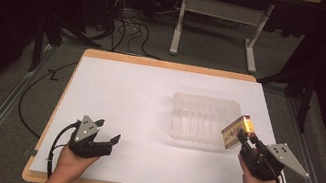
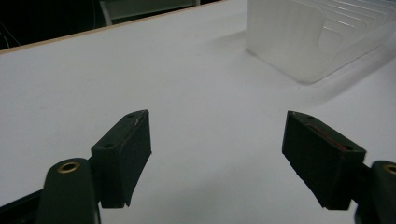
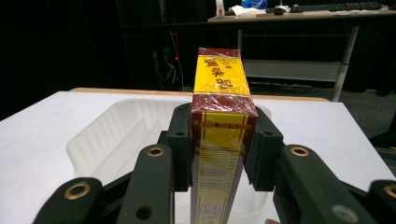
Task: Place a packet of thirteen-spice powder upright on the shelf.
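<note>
My right gripper [image 1: 247, 139] is shut on a red and yellow seasoning box [image 1: 236, 131], held above the table beside the right end of a clear plastic tray [image 1: 202, 120]. In the right gripper view the box [image 3: 222, 116] stands on edge between the two pads [image 3: 180, 154], with the tray [image 3: 116, 130] behind and below it. My left gripper [image 1: 108, 132] rests low at the front left of the table, open, with nothing between its fingers [image 2: 126, 154]. The tray's corner [image 2: 303, 42] shows far ahead of it.
The white table top [image 1: 139, 97] has a wooden edge. Cables lie on the floor behind, and a white-legged desk [image 1: 219, 20] stands at the back. Dark stands flank the table on both sides.
</note>
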`<state>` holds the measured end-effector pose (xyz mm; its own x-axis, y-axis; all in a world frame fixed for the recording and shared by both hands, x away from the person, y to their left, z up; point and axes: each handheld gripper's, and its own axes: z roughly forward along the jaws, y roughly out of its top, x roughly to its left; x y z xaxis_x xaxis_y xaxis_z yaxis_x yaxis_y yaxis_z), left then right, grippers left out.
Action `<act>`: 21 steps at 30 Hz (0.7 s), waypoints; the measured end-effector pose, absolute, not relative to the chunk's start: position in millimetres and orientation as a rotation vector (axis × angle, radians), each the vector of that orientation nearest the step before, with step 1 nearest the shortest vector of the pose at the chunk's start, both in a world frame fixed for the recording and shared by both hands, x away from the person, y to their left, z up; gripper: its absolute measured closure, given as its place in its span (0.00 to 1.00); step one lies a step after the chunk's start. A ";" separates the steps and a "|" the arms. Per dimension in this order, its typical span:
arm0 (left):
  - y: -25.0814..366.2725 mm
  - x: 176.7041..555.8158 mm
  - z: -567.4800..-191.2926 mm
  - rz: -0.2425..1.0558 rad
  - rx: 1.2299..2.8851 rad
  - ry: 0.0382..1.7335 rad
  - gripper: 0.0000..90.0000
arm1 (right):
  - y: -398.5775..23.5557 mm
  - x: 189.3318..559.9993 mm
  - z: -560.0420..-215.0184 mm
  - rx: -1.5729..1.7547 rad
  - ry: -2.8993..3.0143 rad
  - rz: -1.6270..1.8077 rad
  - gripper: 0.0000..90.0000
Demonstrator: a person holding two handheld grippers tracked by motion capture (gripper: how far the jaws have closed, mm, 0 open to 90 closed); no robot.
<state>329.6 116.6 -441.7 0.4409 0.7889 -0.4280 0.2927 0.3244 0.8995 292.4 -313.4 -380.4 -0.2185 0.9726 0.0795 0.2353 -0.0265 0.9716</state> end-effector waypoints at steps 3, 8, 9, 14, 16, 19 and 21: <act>114.8 328.8 -442.3 0.435 1.253 1.118 0.27 | -312.4 299.4 -378.9 1.319 1.519 1.283 0.76; 112.2 327.5 -443.5 0.443 1.271 1.104 0.27 | -308.9 310.8 -375.0 1.326 1.504 1.260 0.76; 111.8 327.4 -443.5 0.440 1.270 1.104 0.27 | -308.2 313.0 -374.3 1.325 1.500 1.255 0.76; 111.7 327.6 -443.5 0.439 1.271 1.100 0.27 | -307.2 325.6 -373.0 1.334 1.491 1.220 0.76; 112.4 327.9 -443.5 0.444 1.275 1.098 0.27 | -307.8 331.0 -372.8 1.340 1.488 1.212 0.76; 113.1 329.1 -443.2 0.442 1.271 1.102 0.27 | -308.6 338.6 -372.6 1.351 1.481 1.193 0.76; 113.4 329.4 -443.2 0.441 1.270 1.103 0.27 | -309.4 343.6 -372.7 1.358 1.479 1.181 0.76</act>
